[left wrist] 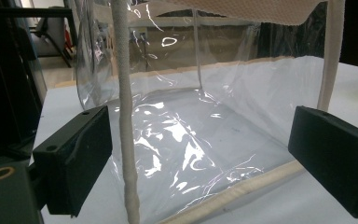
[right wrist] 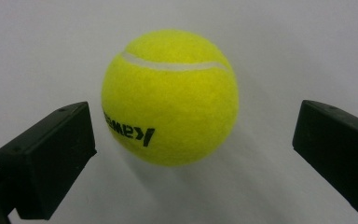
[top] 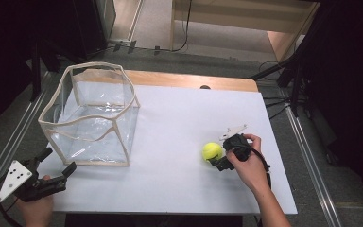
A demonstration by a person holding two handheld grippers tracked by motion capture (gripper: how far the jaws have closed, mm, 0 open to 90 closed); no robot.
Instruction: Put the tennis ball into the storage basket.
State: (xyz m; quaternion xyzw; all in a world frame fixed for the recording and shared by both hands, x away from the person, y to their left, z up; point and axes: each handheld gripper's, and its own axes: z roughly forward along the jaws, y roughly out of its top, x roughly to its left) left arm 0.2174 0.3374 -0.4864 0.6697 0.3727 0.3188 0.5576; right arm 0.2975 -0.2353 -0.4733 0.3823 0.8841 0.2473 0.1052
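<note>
One tennis ball [right wrist: 169, 97], bright yellow, sits on the white desk [top: 179, 142] toward its right side, and the right tool [top: 219, 157] is right up against it, jaws spread wide either side with daylight between each jaw and the felt. Black lettering runs across the ball's lower left (upside down in the right gripper view, it seems to read "kawas", with the rest curving out of sight). Over on the left, the left tool [top: 56, 162] hovers at the near left corner of the desk, jaws also wide apart and holding nothing, pointed at the clear plastic bag [top: 90, 113] with cream fabric trim. That bag stands upright and open-topped, well apart from the ball.
</note>
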